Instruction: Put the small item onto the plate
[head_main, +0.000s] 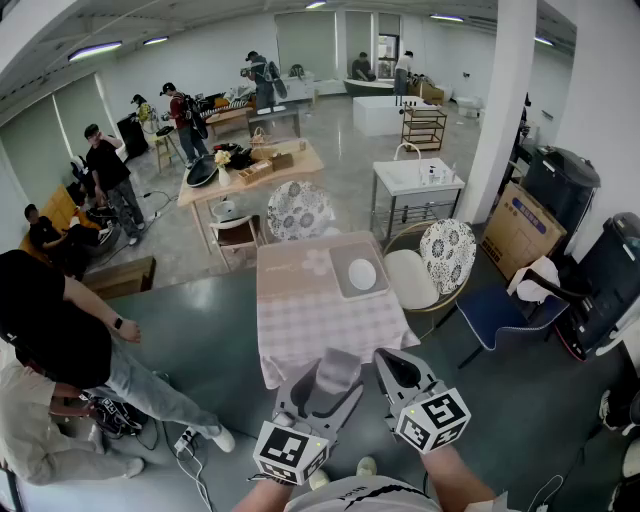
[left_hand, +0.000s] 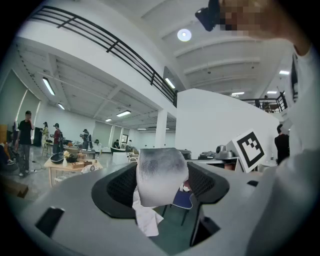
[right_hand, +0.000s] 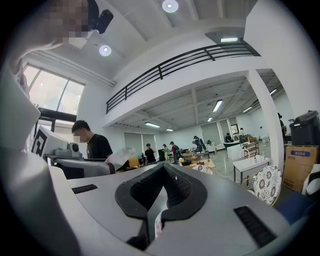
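A small soft grey-white item is clamped between the jaws of my left gripper, low in the head view and short of the table. In the left gripper view the item fills the gap between the pads of the left gripper. My right gripper is held beside it with its jaws together and nothing in them; in its own view the right gripper has its tips meeting. The white plate lies on a grey tray at the far right of the pink checked table.
Two chairs with patterned round backs stand behind and to the right of the table, and a blue chair is further right. A person bends at the left. A white column and a cardboard box stand at the right.
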